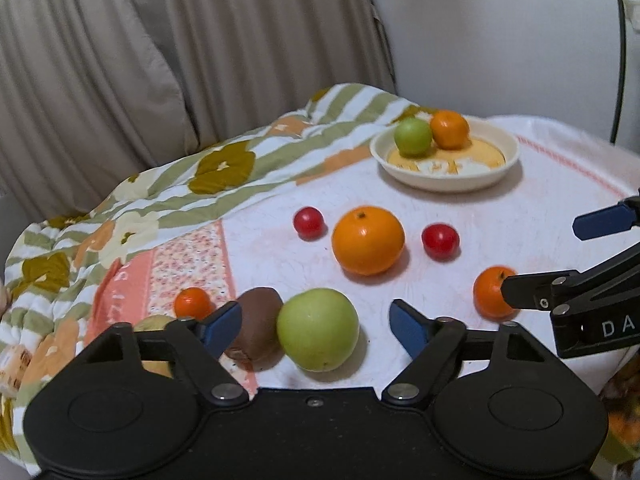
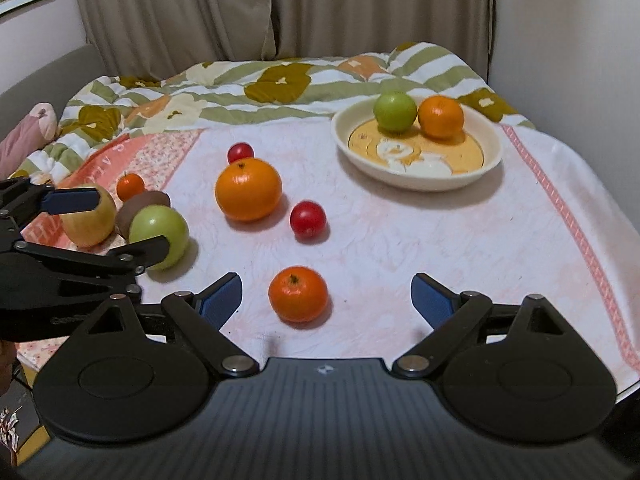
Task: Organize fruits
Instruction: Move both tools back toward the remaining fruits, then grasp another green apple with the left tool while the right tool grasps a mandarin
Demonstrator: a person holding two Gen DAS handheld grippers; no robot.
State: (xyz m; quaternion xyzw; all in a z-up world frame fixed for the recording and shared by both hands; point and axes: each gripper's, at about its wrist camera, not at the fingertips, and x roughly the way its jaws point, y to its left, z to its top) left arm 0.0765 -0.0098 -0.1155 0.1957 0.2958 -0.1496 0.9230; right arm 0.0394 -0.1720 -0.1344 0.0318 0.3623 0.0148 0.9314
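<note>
Two grippers, both mine, fingers parted, gripping nothing. Left gripper (image 1: 316, 326): green apple (image 1: 318, 329) between fingers, kiwi (image 1: 258, 326) beside left one. Right gripper (image 2: 326, 300): tangerine (image 2: 298, 294) between wide fingers, untouched, on cloth-covered tabletop (image 2: 460, 240).

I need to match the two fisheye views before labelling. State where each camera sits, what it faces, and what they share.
Left wrist: on the left gripper, looking down across the bed at the green apple between its open fingers; right gripper enters at right.
Right wrist: on the right gripper, facing the small orange between open fingers; left gripper at left.
Shared: bowl, big orange.
</note>
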